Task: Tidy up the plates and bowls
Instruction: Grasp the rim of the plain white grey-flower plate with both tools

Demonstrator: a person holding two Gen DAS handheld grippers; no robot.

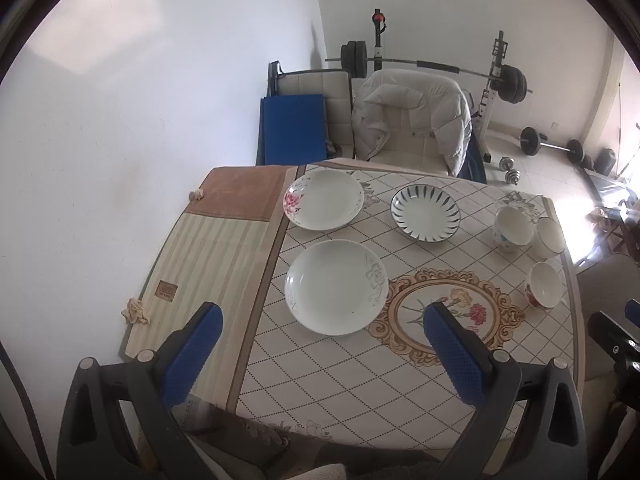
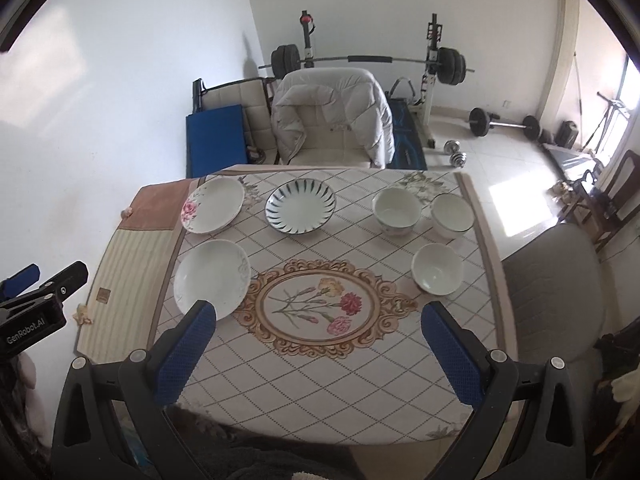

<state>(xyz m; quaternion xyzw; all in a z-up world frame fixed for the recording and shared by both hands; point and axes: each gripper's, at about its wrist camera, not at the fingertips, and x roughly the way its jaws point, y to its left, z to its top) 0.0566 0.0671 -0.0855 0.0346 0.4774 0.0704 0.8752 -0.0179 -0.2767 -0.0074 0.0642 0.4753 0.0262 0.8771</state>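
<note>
Plates at 10 o'clock, bowls at 2 o'clock, ahead of right gripper; left gripper likewise clear. Both spread wide, empty.

Beyond the counter's far edge, a white puffy jacket drapes a cream padded chair, a black barbell rack behind.

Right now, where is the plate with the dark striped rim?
In the right wrist view, the striped plate sits at the table's far side, between the pink-flower plate on its left and a white bowl on its right.
</note>
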